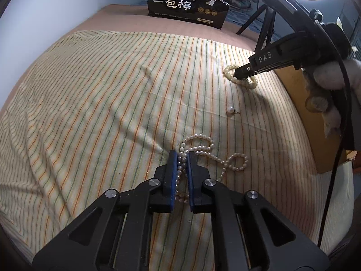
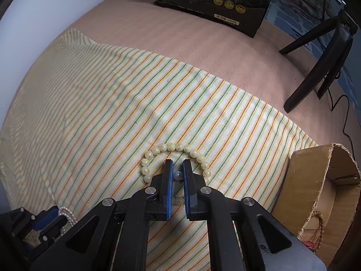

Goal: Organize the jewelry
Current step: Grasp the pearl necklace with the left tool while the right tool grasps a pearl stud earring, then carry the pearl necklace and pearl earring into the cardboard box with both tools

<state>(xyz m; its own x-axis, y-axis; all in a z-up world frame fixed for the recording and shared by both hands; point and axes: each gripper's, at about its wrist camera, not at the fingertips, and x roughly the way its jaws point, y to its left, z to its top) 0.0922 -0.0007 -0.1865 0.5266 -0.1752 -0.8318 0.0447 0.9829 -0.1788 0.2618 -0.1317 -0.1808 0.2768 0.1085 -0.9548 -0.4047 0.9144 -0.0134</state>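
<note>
Both grippers are working at once on the striped cloth (image 1: 101, 94) spread over the pink bed (image 2: 158, 36). The left gripper (image 1: 182, 155) is closing its jaws around a bunched stretch of the pearl necklace (image 1: 203, 149), strands lying between the blue pads (image 1: 172, 171); the gap is narrow, though whether the beads are truly pinched I cannot tell. The rest of the necklace is trailing in loops to the right. The right gripper (image 2: 178, 164) is straddling the near side of the cream bead bracelet (image 2: 178, 146), jaws drawn close about a grey-blue bead (image 2: 177, 175), apparently gripping it or about to. A loose pearl earring (image 1: 230, 109) is lying between the two pieces. The cardboard box (image 2: 315, 180) is sitting at the right edge, already holding a brown bead string (image 2: 320, 223). Judgement: pick-up stage, sorting partly done. Next move calls for firm closure, then a slow lift so dangling loops clear the cloth, and a carry rightward into the box.
</note>
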